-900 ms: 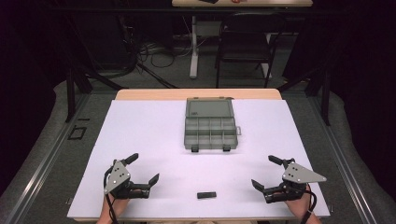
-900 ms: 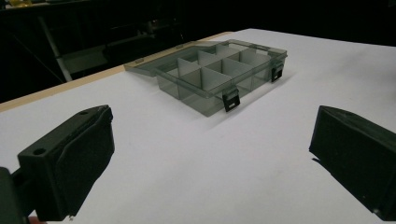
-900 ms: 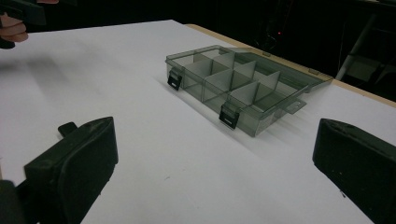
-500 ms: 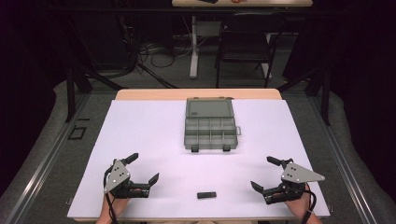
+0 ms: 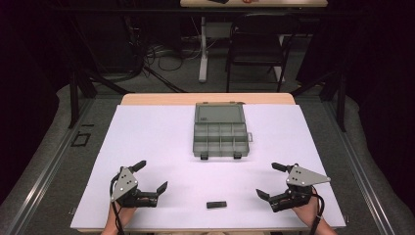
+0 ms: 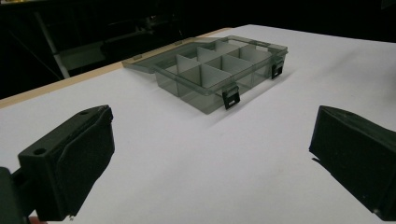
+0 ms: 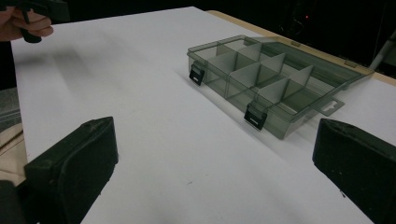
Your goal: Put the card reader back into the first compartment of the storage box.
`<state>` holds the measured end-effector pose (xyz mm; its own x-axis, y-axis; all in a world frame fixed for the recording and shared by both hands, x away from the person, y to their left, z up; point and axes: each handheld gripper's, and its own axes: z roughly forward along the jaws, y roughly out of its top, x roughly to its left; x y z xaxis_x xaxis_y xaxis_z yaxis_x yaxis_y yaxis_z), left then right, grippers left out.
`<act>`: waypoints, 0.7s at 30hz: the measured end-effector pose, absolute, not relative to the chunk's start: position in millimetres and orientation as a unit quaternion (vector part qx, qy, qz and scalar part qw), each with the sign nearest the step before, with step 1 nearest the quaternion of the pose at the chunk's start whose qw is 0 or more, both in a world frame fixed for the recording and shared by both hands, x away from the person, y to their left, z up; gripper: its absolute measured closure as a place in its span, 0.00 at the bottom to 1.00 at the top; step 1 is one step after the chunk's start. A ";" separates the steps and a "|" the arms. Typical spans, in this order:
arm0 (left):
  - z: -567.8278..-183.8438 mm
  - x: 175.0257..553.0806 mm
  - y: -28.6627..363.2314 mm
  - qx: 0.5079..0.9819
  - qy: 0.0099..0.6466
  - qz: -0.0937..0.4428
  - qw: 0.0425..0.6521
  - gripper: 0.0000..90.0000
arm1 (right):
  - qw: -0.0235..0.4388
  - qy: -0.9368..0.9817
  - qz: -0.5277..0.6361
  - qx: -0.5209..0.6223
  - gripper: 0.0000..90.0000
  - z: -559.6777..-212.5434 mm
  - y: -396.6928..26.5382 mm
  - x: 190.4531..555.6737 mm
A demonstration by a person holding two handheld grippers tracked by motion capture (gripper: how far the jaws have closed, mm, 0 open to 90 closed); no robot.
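A grey see-through compartment box [image 5: 220, 136] lies open in the middle of the white table top [image 5: 161, 142], its lid flat behind it and its compartments bare. The same box [image 6: 212, 70] [image 7: 266, 79] stands ahead of each pair of jaws. A small black flat piece [image 5: 216, 204] lies near the front edge, between the two hands. My left gripper [image 5: 150, 176] rests at the front left, open, nothing between its jaws. At the front right, my right gripper [image 5: 270, 180] is open and holds nothing too. Both stand well short of the box.
A strip of wooden table edge [image 5: 205, 99] shows behind the white sheet. Beyond it stand a dark chair [image 5: 257, 46] and a table leg [image 5: 202, 49] among floor cables. A hand on the other gripper [image 7: 28, 21] shows at the top left of the right gripper view.
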<state>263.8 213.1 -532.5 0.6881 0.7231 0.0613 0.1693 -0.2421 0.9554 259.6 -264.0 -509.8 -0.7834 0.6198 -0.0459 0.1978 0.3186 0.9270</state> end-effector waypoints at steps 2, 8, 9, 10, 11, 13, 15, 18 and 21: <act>-532.6 263.9 213.3 0.745 0.300 0.257 0.538 0.00 | 0.201 0.789 0.521 0.256 0.00 -508.9 -261.4 261.8; -532.6 264.2 212.6 0.748 0.299 0.256 0.534 0.00 | 0.193 0.797 0.515 0.250 0.00 -509.0 -254.6 269.9; -532.5 264.0 212.5 0.748 0.299 0.256 0.535 0.00 | 0.191 0.798 0.514 0.249 0.00 -509.3 -253.6 271.0; -532.4 263.9 212.7 0.748 0.298 0.256 0.535 0.00 | 0.191 0.798 0.514 0.249 0.00 -509.3 -253.6 271.0; -532.3 263.9 213.0 0.748 0.298 0.257 0.535 0.00 | 0.190 0.799 0.513 0.248 0.00 -509.7 -252.0 272.2; -532.4 263.9 213.4 0.746 0.300 0.256 0.536 0.00 | 0.182 0.804 0.511 0.242 0.00 -510.1 -247.4 276.2; -532.5 264.3 213.7 0.746 0.300 0.257 0.536 0.00 | 0.174 0.808 0.510 0.238 0.00 -509.9 -244.4 278.8; -532.5 265.3 213.9 0.744 0.302 0.255 0.538 0.00 | 0.165 0.814 0.507 0.229 0.00 -509.1 -239.1 282.0; -532.4 265.1 213.8 0.746 0.301 0.254 0.537 0.00 | 0.156 0.818 0.506 0.226 0.00 -509.1 -235.6 284.1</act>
<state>265.1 213.8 -532.4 0.6896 0.7221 0.0554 0.1774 -0.2426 0.9538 284.1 -235.6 -509.1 -0.8496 0.5268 -0.0260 0.2123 0.3866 0.8975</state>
